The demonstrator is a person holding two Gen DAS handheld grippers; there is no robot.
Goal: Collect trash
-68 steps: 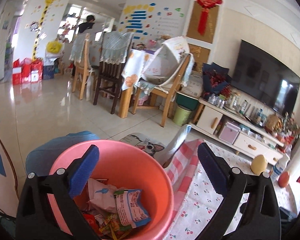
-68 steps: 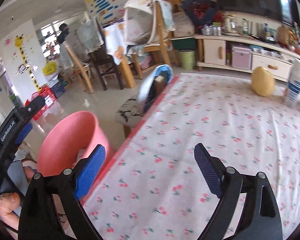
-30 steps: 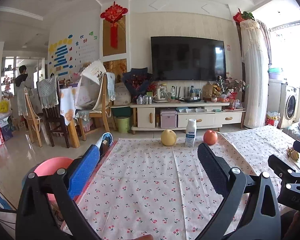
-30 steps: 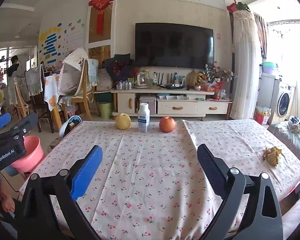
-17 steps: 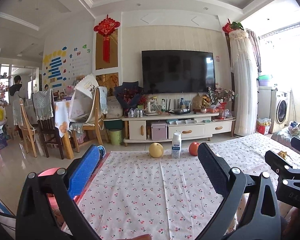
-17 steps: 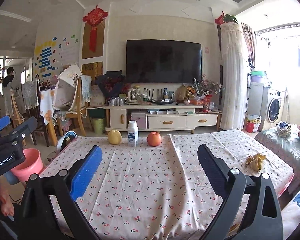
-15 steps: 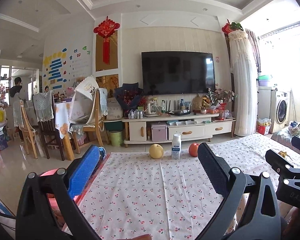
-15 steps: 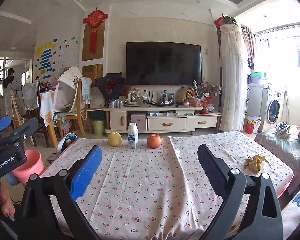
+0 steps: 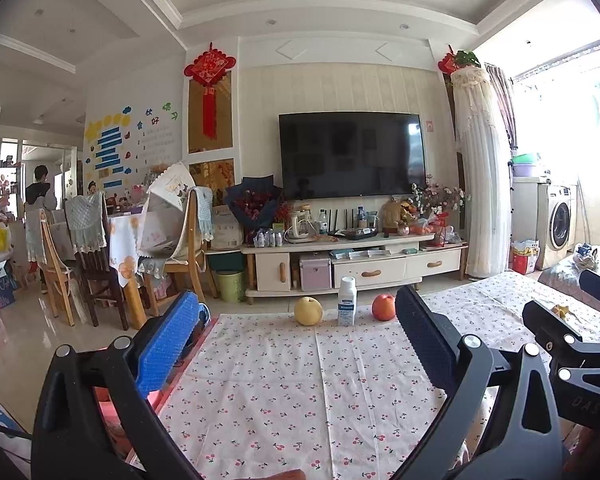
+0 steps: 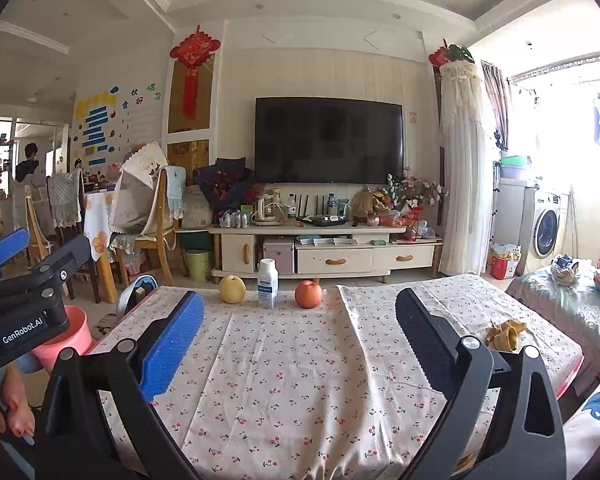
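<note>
A yellow peel scrap (image 10: 506, 336) lies near the right edge of the table, and the left wrist view shows the peel scrap (image 9: 560, 310) behind the right tool. The pink bucket (image 10: 66, 336) stands on the floor off the table's left side. In the left wrist view the bucket (image 9: 108, 400) is mostly hidden behind the left finger. My left gripper (image 9: 297, 296) is open and empty over the near left of the table (image 9: 260, 380). My right gripper (image 10: 299, 296) is open and empty above the table (image 10: 300, 380), well left of the peel.
A pear (image 10: 232, 289), a white bottle (image 10: 268, 283) and an apple (image 10: 308, 294) stand in a row at the table's far edge. Beyond are a TV cabinet (image 10: 324, 258), dining chairs (image 10: 152, 216) at left, and a covered side table (image 10: 572, 308) at right.
Both views have swung from the pink bucket round to the table and TV wall. In the last half second they shifted only slightly. Both grippers stayed open.
</note>
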